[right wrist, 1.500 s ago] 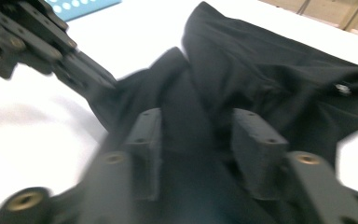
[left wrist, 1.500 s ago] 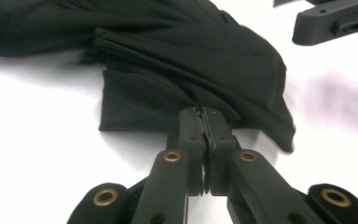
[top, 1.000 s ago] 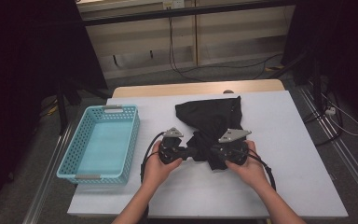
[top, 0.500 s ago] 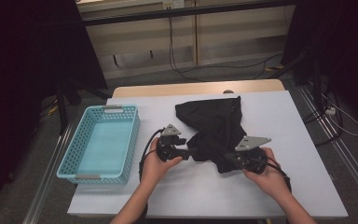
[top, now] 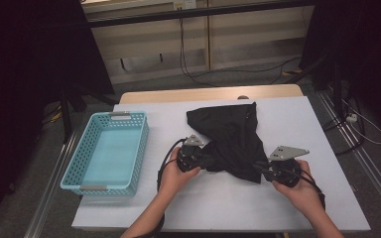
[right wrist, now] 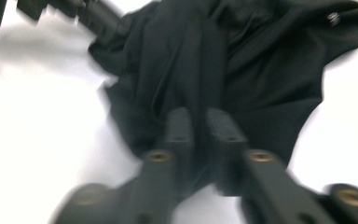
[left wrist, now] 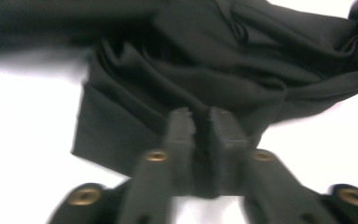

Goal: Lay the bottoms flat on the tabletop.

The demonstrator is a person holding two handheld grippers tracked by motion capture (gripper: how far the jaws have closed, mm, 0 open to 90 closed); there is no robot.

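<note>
White sheeting covers the table [top: 297, 129], which stands before pale cabinets in a dim room. At far left a turquoise basket [top: 87, 153] sits empty near the table's left edge, probably waiting for the cloth. Beside it, the left gripper [top: 206, 161] has just been closing, its jaws nearly together and pinching a fold at the near left corner of the black garment [top: 233, 144]. The garment lies bunched mid-table, its near hem stretched between the hands, apparently to spread it flat. At right, the right gripper [top: 260, 171] has just been easing open slightly but clamps the opposite corner, fabric between its jaws. Bare sheeting runs to the right and near edges, leaving room to pull outward.
</note>
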